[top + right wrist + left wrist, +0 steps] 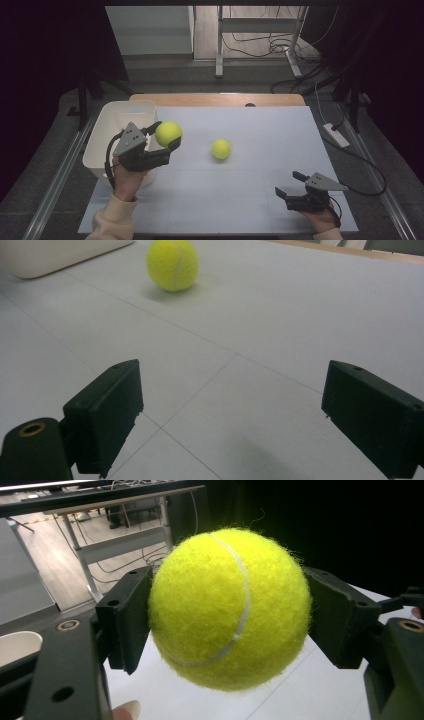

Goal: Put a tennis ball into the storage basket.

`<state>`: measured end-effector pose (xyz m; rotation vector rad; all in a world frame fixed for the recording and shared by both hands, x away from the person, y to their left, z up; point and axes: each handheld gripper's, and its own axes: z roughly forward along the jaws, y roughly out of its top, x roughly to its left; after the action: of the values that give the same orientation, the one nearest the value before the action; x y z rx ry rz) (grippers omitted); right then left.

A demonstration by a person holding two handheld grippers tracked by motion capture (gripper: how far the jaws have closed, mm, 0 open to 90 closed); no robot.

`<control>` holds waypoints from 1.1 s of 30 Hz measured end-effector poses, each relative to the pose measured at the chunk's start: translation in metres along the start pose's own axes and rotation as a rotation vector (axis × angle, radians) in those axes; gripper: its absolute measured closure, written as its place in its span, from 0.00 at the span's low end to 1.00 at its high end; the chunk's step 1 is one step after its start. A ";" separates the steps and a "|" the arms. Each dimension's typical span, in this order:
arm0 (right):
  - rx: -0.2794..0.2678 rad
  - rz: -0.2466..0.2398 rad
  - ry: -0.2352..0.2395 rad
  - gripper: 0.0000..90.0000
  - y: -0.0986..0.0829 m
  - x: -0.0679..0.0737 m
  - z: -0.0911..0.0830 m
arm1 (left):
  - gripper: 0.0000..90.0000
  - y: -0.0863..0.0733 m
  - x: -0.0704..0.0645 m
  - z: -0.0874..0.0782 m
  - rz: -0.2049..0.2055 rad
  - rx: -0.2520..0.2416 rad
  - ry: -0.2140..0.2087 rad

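Sitting at the far left edge of the table (250,200) is a white tub (116,122), and I am holding my left gripper (167,136) just beside its right wall, raised off the surface. Its jaws are pressing on either side of a yellow tennis ball (168,133), gripping it in the air. Farther right, a second tennis ball (221,149) is lying alone on the pale tabletop, well apart from both grippers. Over at the near right corner, I am resting my right gripper (291,183) low above the table, its jaws standing wide apart and pointing toward that loose ball.
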<state>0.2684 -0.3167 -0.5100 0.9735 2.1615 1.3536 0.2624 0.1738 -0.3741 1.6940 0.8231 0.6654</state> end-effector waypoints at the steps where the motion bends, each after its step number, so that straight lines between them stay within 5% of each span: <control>1: 0.000 0.000 0.000 0.11 0.000 0.000 0.000 | 0.29 0.000 0.001 0.000 -0.002 0.000 0.000; 24: 0.004 0.001 0.000 0.11 0.000 0.000 0.000 | 0.29 0.008 0.027 0.005 -0.015 0.037 0.046; 33: 0.004 0.001 -0.002 0.11 0.000 0.000 0.000 | 0.29 0.009 0.043 0.011 -0.050 0.058 0.078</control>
<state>0.2682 -0.3167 -0.5099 0.9769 2.1636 1.3485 0.2984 0.2005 -0.3672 1.7022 0.9449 0.6825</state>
